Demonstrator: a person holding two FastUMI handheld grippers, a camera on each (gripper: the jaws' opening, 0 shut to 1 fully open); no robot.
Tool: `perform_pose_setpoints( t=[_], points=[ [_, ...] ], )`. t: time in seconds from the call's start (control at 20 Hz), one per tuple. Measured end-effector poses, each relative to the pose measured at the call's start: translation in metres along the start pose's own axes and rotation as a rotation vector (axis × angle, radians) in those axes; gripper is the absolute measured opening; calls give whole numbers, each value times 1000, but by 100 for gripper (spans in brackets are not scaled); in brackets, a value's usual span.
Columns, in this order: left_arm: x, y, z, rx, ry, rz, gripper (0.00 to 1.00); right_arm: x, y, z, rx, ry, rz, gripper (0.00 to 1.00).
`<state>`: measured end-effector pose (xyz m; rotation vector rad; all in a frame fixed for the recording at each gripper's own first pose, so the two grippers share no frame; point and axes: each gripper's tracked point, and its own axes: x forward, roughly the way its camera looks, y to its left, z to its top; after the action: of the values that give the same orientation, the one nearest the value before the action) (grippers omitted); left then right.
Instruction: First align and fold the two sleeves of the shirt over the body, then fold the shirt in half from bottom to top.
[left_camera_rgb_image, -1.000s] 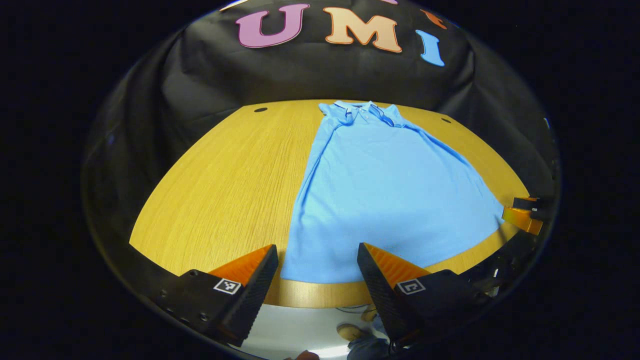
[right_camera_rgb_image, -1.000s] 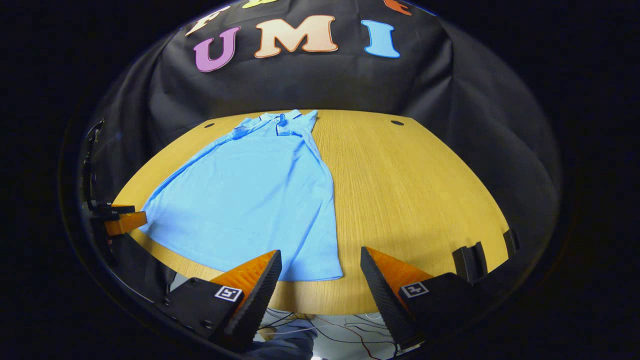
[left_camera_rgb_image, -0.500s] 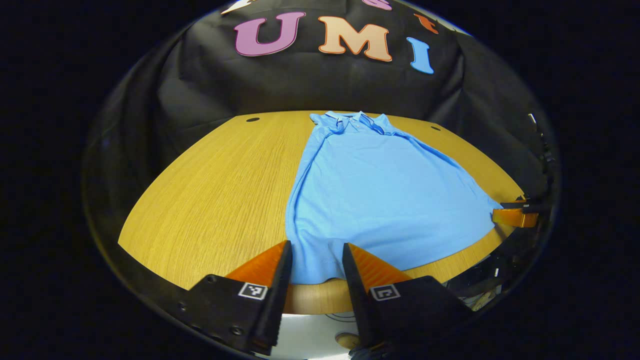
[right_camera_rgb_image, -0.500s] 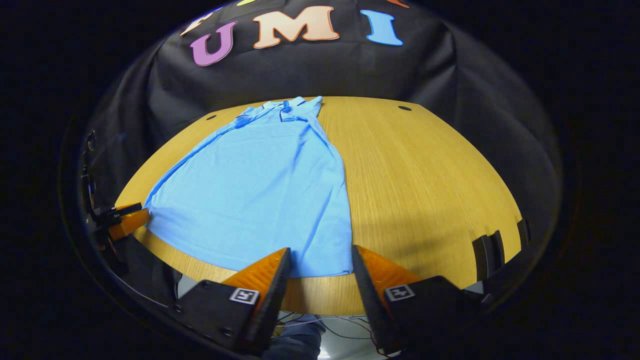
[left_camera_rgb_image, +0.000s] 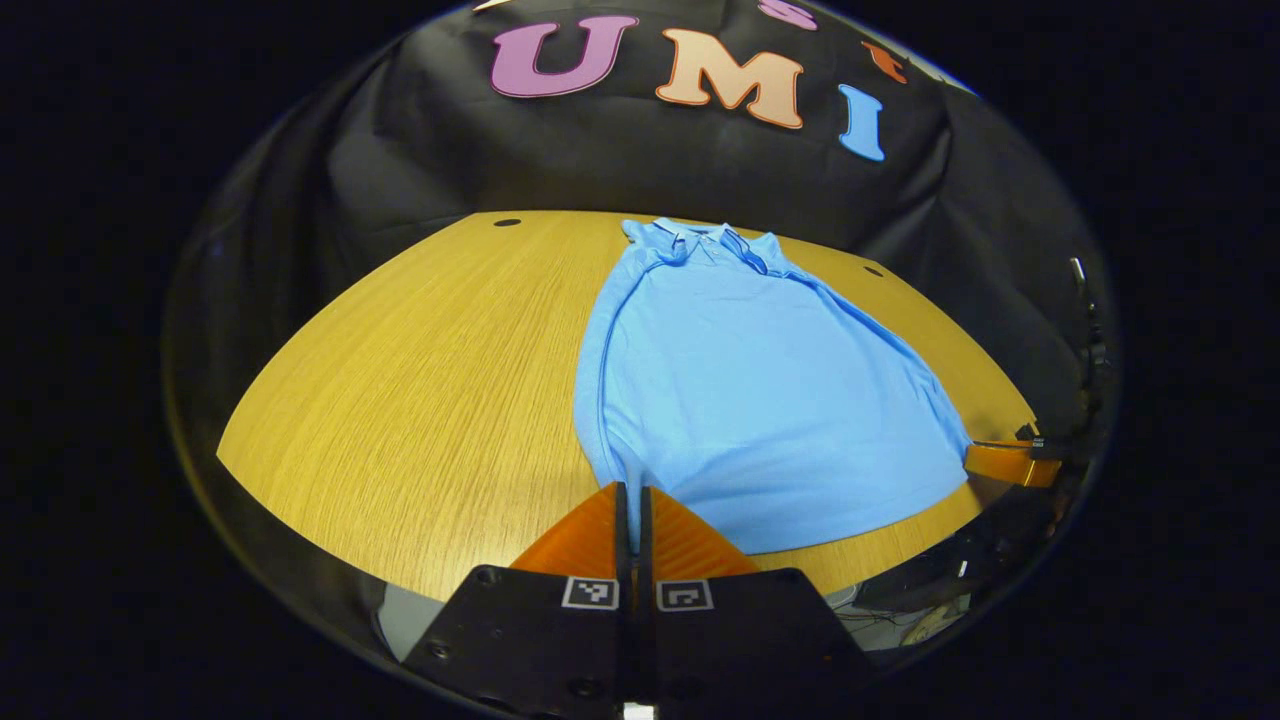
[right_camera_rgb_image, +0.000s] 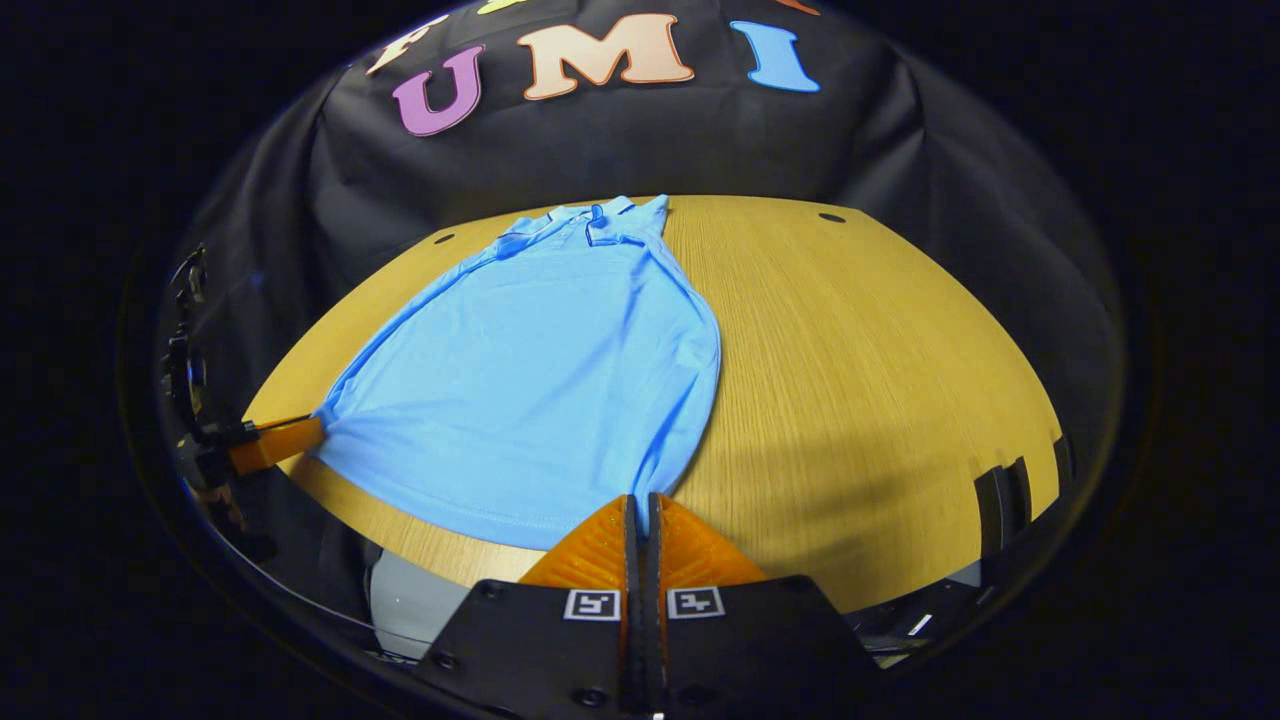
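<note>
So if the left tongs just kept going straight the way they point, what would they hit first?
Probably only more of the blue polo shirt: the left tongs are shut on its bottom corner and point along its left edge toward the collar. Depth is hard to judge.

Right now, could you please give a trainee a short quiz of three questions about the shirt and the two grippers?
1. True or false: the sleeves of the shirt still stick out sideways over the table.
2. Which part of the shirt does each gripper pinch? A) the collar B) a bottom corner C) the middle of the body
3. Fill in: the collar points toward the booth's ____ wall.

Key
1. False: no sleeve sticks out; the shirt lies as a narrow shape.
2. B: the left gripper and the right gripper each hold a hem corner, jaws closed.
3. Back.
</note>
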<state>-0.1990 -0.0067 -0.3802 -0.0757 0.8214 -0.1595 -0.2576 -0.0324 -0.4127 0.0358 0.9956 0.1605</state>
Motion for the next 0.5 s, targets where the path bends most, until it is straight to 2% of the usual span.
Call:
perform_pose_setpoints(
  t=[0.15, 0.2, 0.5],
  points=[
    [-2, -5, 6, -21, 31, -7, 0, -6, 2, 10, -2, -18, -3, 0],
    [-4, -8, 14, -24, 19, -11, 0, -10, 2, 18, -6, -41, -7, 3],
    [-26, -20, 87, -12, -108, -62, 0, -42, 12, 91, -39, -182, -11, 2]
  ],
)
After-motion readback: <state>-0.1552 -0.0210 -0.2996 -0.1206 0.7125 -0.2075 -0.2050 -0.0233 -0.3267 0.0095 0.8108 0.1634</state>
